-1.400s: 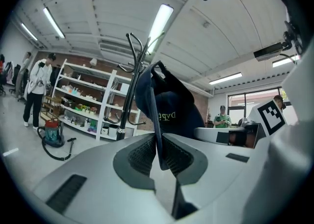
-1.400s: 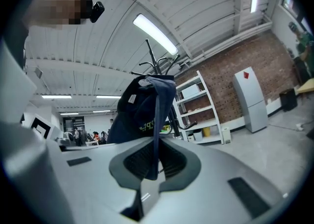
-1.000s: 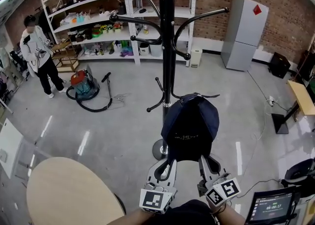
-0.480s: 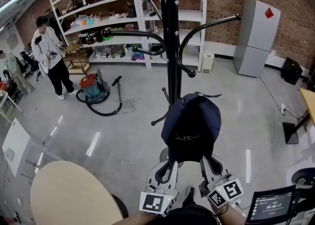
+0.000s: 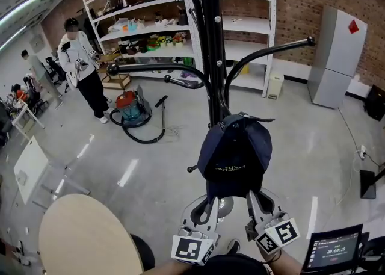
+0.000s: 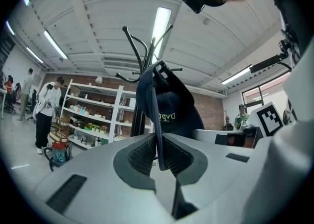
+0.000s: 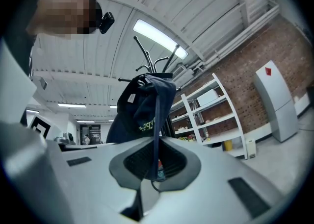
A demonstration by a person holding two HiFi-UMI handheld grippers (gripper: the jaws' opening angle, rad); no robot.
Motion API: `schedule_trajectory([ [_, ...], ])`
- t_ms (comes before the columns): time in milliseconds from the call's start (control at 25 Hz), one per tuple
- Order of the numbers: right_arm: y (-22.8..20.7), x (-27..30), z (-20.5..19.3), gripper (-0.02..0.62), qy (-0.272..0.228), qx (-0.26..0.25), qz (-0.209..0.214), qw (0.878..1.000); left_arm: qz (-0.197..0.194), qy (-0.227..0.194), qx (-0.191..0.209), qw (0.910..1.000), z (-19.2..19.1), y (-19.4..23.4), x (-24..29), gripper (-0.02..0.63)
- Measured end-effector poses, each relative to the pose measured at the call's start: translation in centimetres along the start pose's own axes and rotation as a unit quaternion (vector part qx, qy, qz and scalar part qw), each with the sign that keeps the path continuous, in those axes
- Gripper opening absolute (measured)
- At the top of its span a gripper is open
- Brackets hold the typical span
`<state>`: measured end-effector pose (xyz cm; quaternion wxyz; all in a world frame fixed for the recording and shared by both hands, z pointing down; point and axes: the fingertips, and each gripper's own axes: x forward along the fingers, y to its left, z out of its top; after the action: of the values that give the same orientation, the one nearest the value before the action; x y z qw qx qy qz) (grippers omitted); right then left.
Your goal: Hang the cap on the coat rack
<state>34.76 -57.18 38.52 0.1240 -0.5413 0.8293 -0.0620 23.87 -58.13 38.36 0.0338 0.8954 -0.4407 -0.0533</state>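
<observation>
A dark navy cap [image 5: 234, 156] with small lettering hangs between my two grippers, just in front of the black coat rack's pole [image 5: 212, 57]. My left gripper [image 5: 206, 206] is shut on the cap's lower edge at the left, and my right gripper [image 5: 253, 200] is shut on it at the right. In the left gripper view the cap [image 6: 167, 105] rises from the pinching jaws [image 6: 159, 153], with the rack's hooks [image 6: 140, 54] behind it. The right gripper view shows the cap [image 7: 140, 110] clamped the same way [image 7: 156, 163], the rack's top [image 7: 152, 66] above it.
Curved rack arms [image 5: 271, 51] reach left and right above the cap. A round beige table [image 5: 84, 237] lies at the lower left and a tablet screen [image 5: 334, 253] at the lower right. A person [image 5: 81, 66], a red vacuum [image 5: 132, 108], white shelves [image 5: 150, 21] and a grey cabinet [image 5: 343, 57] stand farther off.
Both grippers have carried the cap closer to the coat rack. The rack's arms now loom larger and lower in the head view. The grip on the cap is unchanged.
</observation>
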Motion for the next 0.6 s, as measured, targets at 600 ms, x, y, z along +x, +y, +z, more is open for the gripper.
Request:
schedule_trajectory([
  [600, -4.3, 3.6, -2.4, 0.023, 0.046, 0.014, 0.064, 0.997, 0.087, 0.030, -0.015, 0.9957, -3.2, 1.4, 3.9, 0.032],
])
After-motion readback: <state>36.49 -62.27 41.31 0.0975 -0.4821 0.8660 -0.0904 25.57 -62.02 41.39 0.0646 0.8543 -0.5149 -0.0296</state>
